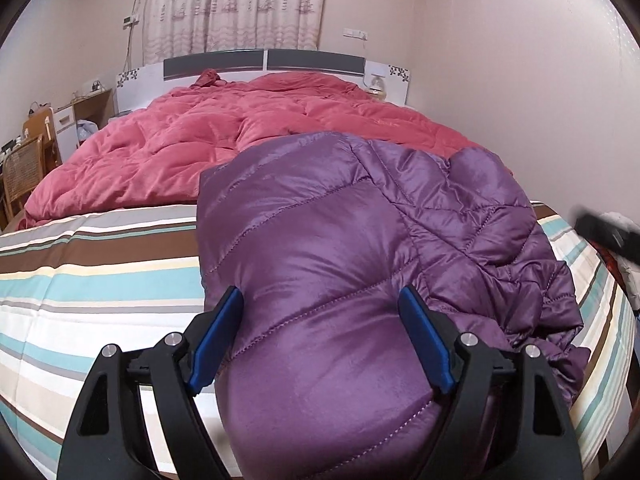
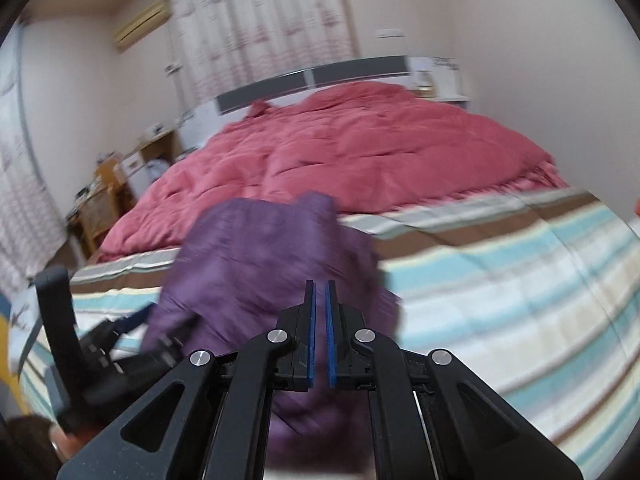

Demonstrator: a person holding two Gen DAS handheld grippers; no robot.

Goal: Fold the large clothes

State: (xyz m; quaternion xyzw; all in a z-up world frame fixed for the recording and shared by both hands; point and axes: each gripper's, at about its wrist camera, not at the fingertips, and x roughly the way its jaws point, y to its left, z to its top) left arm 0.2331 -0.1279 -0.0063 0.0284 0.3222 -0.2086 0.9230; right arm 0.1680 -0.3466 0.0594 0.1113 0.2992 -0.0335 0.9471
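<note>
Two views were examined, and we take the left wrist camera first. We find the left claw point(image 1: 320, 320) spread wide, its blue pads point(image 1: 426, 340) standing on either side of a puffed fold of the purple quilted jacket point(image 1: 360, 220). The pads flank the fabric; we cannot tell whether they press on it, and nothing is clamped. The jacket lies on the striped bedsheet point(image 1: 100, 280) at the near end of the bed, bunched and partly folded over itself, with its far edge touching the pink quilt point(image 1: 240, 132). The quilt covers the far half of the bed up to the grey and white headboard point(image 1: 264, 60). A patterned curtain point(image 1: 236, 4) hangs behind the headboard, and a wicker chair point(image 1: 24, 168) stands at the left of the bed.

From the right wrist camera, which is blurred, we find the right claw point(image 2: 320, 292) nearly closed, only a thin slit showing between its blue pads point(image 2: 311, 332), and nothing visible between them. It sits above the near part of the jacket point(image 2: 260, 256); contact cannot be determined. The jacket lies on the bedsheet point(image 2: 500, 280) left of centre, with the quilt point(image 2: 360, 152) beyond it. The left claw point(image 2: 132, 340) appears at the lower left edge, at the jacket's left side, too blurred to assess from here.
</note>
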